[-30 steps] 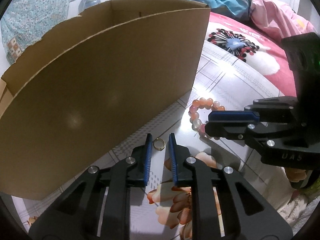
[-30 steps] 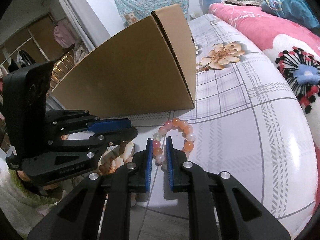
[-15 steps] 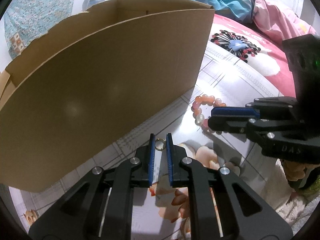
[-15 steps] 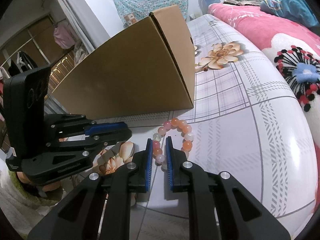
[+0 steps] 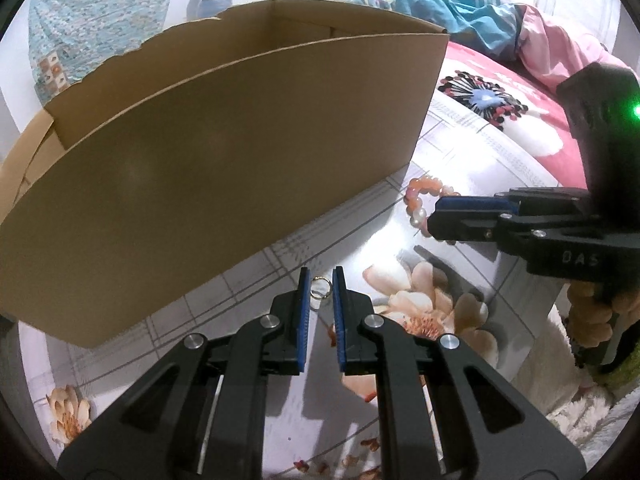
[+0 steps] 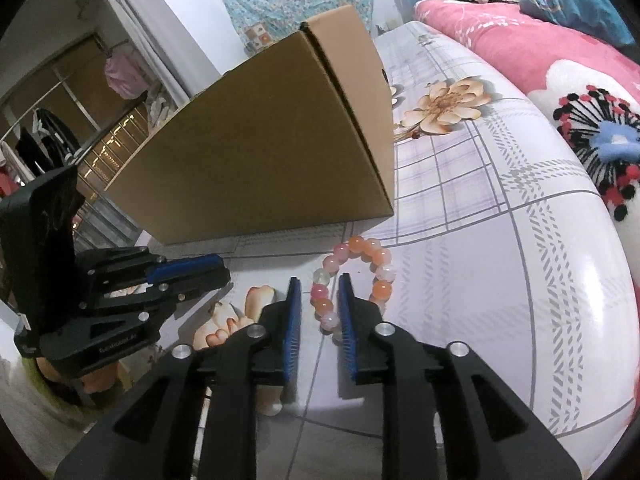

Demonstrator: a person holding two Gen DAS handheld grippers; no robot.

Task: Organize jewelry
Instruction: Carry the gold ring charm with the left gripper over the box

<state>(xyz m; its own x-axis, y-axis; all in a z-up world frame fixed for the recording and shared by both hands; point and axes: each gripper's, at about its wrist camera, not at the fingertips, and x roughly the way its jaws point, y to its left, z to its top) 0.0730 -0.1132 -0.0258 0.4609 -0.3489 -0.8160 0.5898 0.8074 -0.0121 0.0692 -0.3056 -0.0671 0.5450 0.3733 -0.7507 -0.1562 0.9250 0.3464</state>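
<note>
Left wrist view: left gripper [image 5: 321, 276], fingers closed on a small gold ring [image 5: 320, 289] at their tips, just in front of the long side of the cardboard box [image 5: 224, 152]. Bead bracelet [image 5: 420, 198] lies on the bedsheet [image 5: 472, 148] beside the box's near right corner, partly hidden by the right gripper [image 5: 440, 220].

Right wrist view: right gripper [image 6: 319, 284], fingers parted around one side of the bracelet [image 6: 352, 276], not pinching it. Bracelet rests just in front of the box [image 6: 272, 152]. Left gripper [image 6: 216, 272] left of the bracelet; ring not visible here.
</note>
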